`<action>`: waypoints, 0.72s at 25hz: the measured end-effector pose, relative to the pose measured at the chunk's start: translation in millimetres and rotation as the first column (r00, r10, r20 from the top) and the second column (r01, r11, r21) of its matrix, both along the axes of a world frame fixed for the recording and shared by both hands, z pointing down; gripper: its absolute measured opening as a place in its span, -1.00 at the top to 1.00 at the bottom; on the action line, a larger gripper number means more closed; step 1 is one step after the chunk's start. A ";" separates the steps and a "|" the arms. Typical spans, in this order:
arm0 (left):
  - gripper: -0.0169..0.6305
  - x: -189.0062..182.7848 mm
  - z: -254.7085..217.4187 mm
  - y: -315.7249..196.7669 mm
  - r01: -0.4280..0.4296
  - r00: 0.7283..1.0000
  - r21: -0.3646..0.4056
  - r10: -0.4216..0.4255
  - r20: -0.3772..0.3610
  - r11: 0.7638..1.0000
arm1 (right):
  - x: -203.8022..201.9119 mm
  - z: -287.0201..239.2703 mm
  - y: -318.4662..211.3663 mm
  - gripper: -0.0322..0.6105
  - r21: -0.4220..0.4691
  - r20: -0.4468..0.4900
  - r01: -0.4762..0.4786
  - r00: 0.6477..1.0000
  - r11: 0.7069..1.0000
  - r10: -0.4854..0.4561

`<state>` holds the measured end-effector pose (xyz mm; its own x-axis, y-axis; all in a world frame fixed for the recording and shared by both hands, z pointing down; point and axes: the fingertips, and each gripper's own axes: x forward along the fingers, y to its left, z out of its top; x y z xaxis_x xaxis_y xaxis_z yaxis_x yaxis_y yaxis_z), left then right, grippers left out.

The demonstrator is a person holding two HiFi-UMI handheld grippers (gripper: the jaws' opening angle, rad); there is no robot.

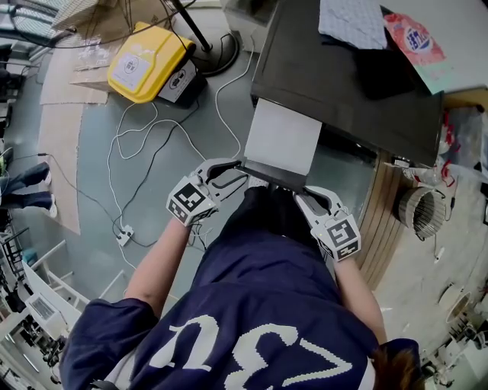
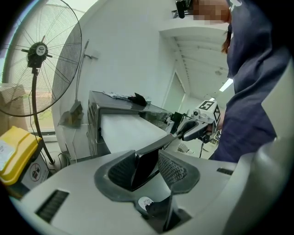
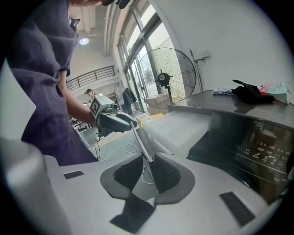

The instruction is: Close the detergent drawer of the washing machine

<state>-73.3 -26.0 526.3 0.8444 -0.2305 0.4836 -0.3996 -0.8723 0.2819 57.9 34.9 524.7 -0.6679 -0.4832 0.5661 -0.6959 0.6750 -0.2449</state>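
The white detergent drawer (image 1: 282, 137) stands pulled out of the dark washing machine (image 1: 343, 84), its dark front panel (image 1: 274, 177) nearest my body. My left gripper (image 1: 238, 169) sits at the panel's left end and my right gripper (image 1: 301, 194) at its right end. In the left gripper view the panel (image 2: 144, 163) fills the space between the pads of the left gripper (image 2: 149, 167), which is shut on it. In the right gripper view the panel's thin edge (image 3: 142, 142) runs into the narrow gap of the right gripper (image 3: 148, 172), also shut on it.
A yellow case (image 1: 149, 61), a fan base (image 1: 217, 53) and loose white cables (image 1: 145, 152) lie on the floor to the left. A cloth (image 1: 351, 21), a black item (image 1: 389, 72) and a detergent packet (image 1: 415, 38) rest on the machine top. A standing fan (image 2: 39, 59) is beside the machine.
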 end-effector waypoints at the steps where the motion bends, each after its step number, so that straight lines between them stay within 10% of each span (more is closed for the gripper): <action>1: 0.43 0.4 0.1 -1.3 0.002 1.000 0.003 -0.002 0.002 1.000 | 0.4 0.4 -1.2 0.61 0.000 -0.002 -0.003 1.000 1.000 0.003; 18: 0.42 6.7 1.4 -15.7 0.025 1.000 0.039 -0.026 0.016 0.999 | 7.2 4.5 -16.4 0.59 0.012 -0.030 -0.049 0.998 0.999 0.050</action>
<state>-66.6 -41.7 527.7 0.8301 -0.2706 0.4875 -0.4260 -0.8720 0.2413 65.1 18.5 529.2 -0.6259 -0.5215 0.5799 -0.7355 0.6422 -0.2162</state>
